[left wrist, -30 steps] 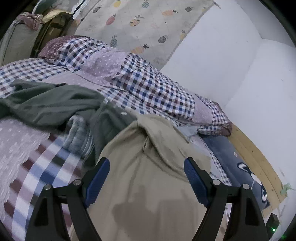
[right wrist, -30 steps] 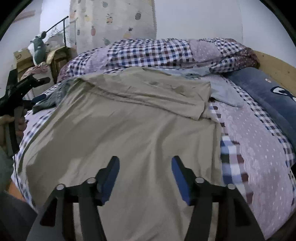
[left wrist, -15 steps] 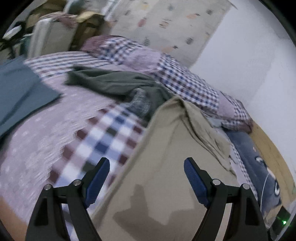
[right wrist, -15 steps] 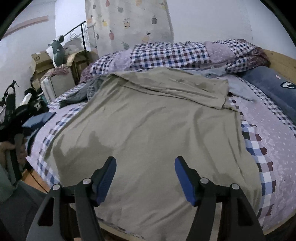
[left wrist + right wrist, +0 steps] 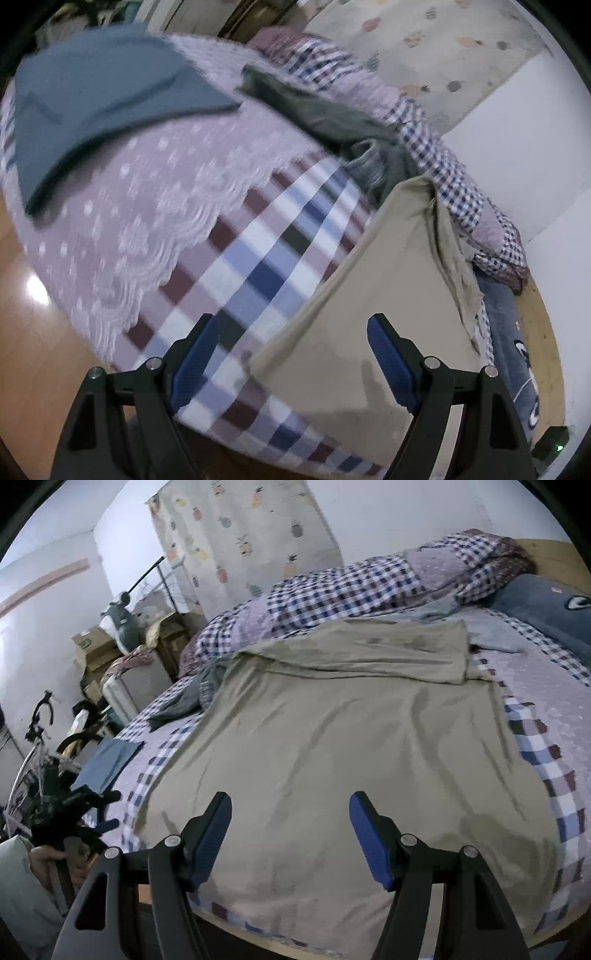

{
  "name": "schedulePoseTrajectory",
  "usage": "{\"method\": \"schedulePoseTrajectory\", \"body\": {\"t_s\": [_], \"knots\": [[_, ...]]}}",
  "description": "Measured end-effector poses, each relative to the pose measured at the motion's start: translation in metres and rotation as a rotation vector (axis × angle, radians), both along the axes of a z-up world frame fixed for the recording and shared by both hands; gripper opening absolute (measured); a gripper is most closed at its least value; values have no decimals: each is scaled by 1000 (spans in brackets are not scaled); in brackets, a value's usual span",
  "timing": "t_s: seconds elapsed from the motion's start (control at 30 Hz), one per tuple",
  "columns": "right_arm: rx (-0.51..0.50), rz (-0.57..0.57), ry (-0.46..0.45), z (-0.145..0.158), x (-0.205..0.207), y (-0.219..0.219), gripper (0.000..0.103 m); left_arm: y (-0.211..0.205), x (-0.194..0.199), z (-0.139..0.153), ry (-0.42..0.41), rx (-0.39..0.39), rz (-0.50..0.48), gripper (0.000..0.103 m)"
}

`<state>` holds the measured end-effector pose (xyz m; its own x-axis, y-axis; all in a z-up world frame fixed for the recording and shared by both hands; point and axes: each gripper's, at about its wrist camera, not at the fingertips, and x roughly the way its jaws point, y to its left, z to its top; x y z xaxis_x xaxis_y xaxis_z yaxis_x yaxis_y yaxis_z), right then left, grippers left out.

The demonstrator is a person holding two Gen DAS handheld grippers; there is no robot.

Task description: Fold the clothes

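My left gripper (image 5: pixel 291 354) and right gripper (image 5: pixel 290 830): black frames, blue finger pads (image 5: pixel 367 836). Silver screws at the pivots.

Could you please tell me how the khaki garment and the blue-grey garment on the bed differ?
The khaki garment lies spread open over much of the bed, top edge turned down; the blue-grey garment is a flat folded rectangle near the bed's edge. The khaki garment looks far larger. It lies in front of the right gripper; the blue-grey one lies off to the side. Both rest on the checked bedspread.

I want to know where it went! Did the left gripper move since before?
Yes. The left gripper swung left: the khaki garment slid to the right of its view, and the folded blue cloth came into sight.
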<state>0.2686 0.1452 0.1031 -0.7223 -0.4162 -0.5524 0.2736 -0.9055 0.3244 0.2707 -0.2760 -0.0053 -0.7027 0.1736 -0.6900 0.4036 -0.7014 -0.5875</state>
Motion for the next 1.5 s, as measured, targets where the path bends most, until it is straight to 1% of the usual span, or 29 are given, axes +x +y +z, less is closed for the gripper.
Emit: {"method": "schedulePoseTrajectory", "body": {"t_s": [0.07, 0.17, 0.3, 0.4, 0.53, 0.67, 0.77, 0.87, 0.97, 1.07, 1.3, 1.4, 1.43, 1.5], "knots": [[9, 29, 7, 0, 1, -10, 70, 4, 0, -7, -19, 14, -20, 86], [54, 84, 24, -2, 5, -31, 70, 8, -1, -16, -42, 38, -41, 86], [135, 148, 56, -8, 12, -56, 70, 13, -7, -32, -72, 160, -94, 86], [232, 208, 100, -18, 19, -80, 70, 20, -7, -30, -43, 196, -124, 86], [345, 302, 152, -34, 27, -115, 70, 16, -2, -22, 53, 290, -125, 86], [447, 402, 202, -52, 35, -153, 70, 15, -1, -13, 129, 344, -147, 86], [481, 471, 236, -64, 41, -181, 70, 16, -2, -11, 156, 379, -177, 86], [504, 530, 277, -74, 46, -207, 70, 15, -7, -14, 135, 396, -187, 86], [524, 575, 311, -84, 48, -231, 70, 13, -9, -15, 151, 424, -196, 86], [552, 594, 343, -94, 47, -251, 70, 9, -5, -11, 185, 457, -197, 86], [606, 584, 487, -103, 39, -295, 70, 1, -2, -6, 226, 522, -194, 86], [621, 574, 501, -109, 31, -309, 67, -3, 0, -4, 236, 532, -188, 86], [624, 569, 507, -110, 29, -311, 61, -4, 1, -3, 239, 530, -183, 86], [639, 566, 498, -112, 23, -317, 40, -7, 3, -1, 244, 527, -175, 86]]}}
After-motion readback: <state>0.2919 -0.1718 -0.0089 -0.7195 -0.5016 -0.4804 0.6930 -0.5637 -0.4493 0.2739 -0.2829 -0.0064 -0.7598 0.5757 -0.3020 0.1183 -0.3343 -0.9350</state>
